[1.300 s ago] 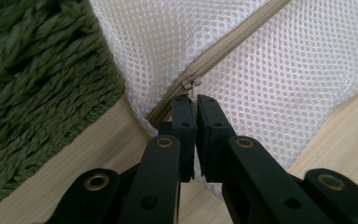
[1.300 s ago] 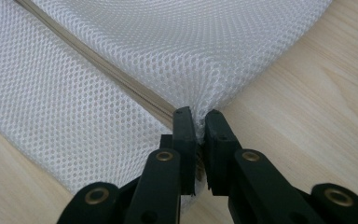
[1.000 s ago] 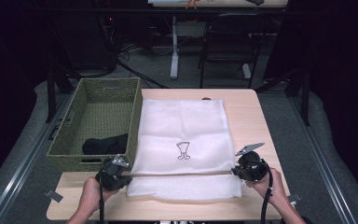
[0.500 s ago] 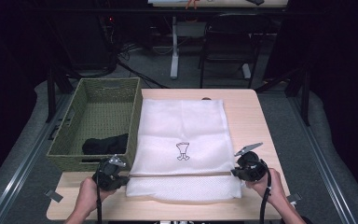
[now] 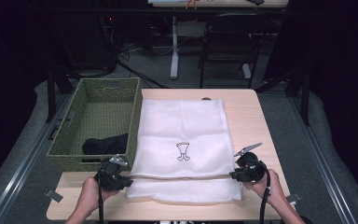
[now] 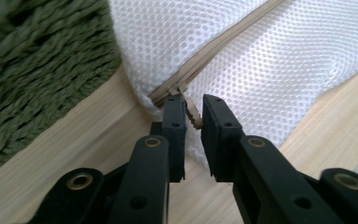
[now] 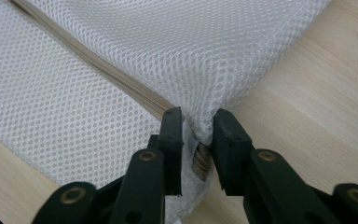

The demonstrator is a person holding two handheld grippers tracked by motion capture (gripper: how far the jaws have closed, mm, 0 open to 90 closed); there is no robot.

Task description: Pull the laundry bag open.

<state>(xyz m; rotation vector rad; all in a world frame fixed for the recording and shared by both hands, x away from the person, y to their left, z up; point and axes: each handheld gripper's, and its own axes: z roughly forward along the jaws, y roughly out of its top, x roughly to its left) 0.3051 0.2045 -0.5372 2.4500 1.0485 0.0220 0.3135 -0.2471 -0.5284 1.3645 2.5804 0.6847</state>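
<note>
A white mesh bag [image 5: 182, 135] with a small black logo lies flat on the wooden table [image 5: 254, 121], its beige zipper [image 5: 182, 177] running across near the front edge. My left gripper [image 5: 127, 179] is at the zipper's left end. Its jaws [image 6: 193, 105] have just been opening and stand slightly apart around the beige zipper tab [image 6: 193, 113], no longer pressing it. My right gripper [image 5: 233, 176] is at the zipper's right end. Its jaws [image 7: 198, 122] have also just been opening and loosely flank the bag's mesh corner [image 7: 200, 126].
A green woven basket [image 5: 134, 126] stands left of the bag with a black cloth [image 5: 105, 143] in its near end. Bare table runs along the right side and the front edge. A chair [image 5: 228, 42] and desk legs stand beyond the table.
</note>
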